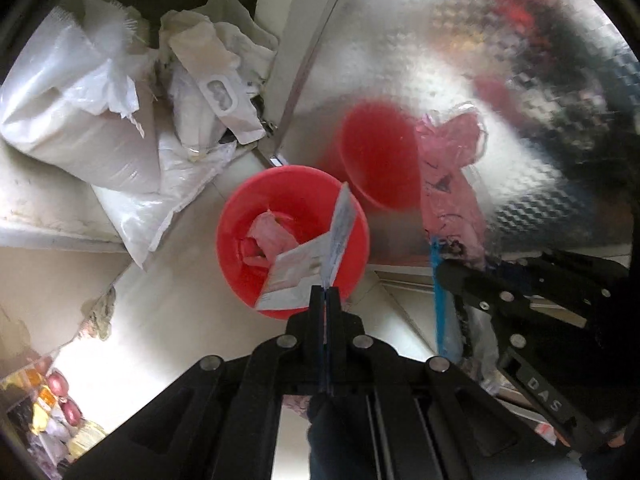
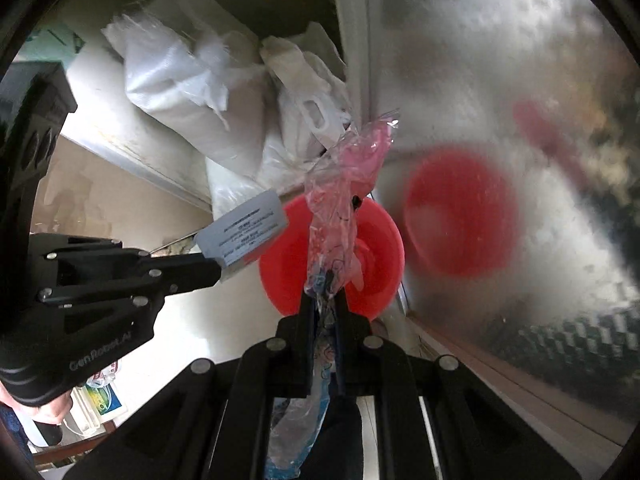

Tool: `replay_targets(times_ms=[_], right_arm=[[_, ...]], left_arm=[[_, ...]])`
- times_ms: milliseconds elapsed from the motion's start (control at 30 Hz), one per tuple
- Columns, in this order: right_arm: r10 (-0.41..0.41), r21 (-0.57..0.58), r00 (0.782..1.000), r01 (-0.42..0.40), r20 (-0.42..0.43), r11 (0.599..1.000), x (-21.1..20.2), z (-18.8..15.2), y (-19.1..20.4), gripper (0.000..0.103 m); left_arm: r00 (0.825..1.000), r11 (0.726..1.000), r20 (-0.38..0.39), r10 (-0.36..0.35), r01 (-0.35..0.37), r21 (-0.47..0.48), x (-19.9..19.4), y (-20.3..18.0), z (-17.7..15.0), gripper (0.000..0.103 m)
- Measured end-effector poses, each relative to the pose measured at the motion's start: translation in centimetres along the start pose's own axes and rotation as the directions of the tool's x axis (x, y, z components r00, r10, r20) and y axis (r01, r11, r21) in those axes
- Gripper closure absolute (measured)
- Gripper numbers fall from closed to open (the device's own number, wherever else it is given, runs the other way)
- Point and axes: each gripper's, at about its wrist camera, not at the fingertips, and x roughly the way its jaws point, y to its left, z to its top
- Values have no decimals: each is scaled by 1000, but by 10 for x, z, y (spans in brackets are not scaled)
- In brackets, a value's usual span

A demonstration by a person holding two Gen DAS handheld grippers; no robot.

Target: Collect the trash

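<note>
Red bin (image 1: 240,216) on a pale floor (image 1: 168,320), holding crumpled pink plastic (image 1: 268,236) and a white packet (image 1: 292,276) leaning on the near rim. Directly above the bin: left gripper (image 1: 325,292), jaws pressed together on a printed white card (image 1: 342,224); right gripper (image 2: 325,300), jaws clamped on a clear pink wrapper (image 2: 344,184) – both pieces still clear of the bin. Behind the bin, white sacks (image 1: 80,120) heaped on a low ledge. Right of the bin, a textured shiny metal panel (image 1: 460,40) mirroring it in red.
</note>
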Motion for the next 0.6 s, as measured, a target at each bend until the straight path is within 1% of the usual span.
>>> replay_targets(times_ms=[100, 133, 167, 200, 233, 300, 433, 533, 600], right_arm=[[-2, 21, 1000, 2, -1, 1000, 5, 3, -2, 96], [-3, 25, 1000, 3, -2, 1000, 11, 9, 1, 96], [-3, 28, 1000, 4, -4, 1000, 12, 8, 0, 96], [-3, 31, 1000, 3, -6, 1000, 11, 8, -1, 96], [-1, 32, 1000, 2, -8, 999, 10, 7, -4, 96], [2, 33, 1000, -1, -14, 999, 9, 7, -6, 96], [8, 39, 1000, -7, -15, 999, 7, 8, -7, 96], [14, 24, 1000, -14, -14, 1000, 5, 8, -5, 96], [23, 13, 1000, -23, -16, 1000, 7, 8, -3, 96]], left_arm=[[1000, 1000, -4, 21, -21, 19, 5, 0, 6, 101], [1000, 1000, -7, 18, -18, 24, 4, 1, 7, 92], [1000, 1000, -12, 6, -5, 29, 5, 1, 8, 85], [1000, 1000, -16, -6, 6, 30, 5, 3, 9, 71], [1000, 1000, -19, -15, 16, 27, 3, 5, 10, 63], [1000, 1000, -18, -20, 20, 22, -1, 8, 10, 62], [999, 999, -11, 41, -41, 23, -8, 11, 8, 59], [999, 998, -29, 46, -45, 32, -11, 18, 7, 59], [997, 998, -30, 66, -66, 26, -13, 25, 4, 59]])
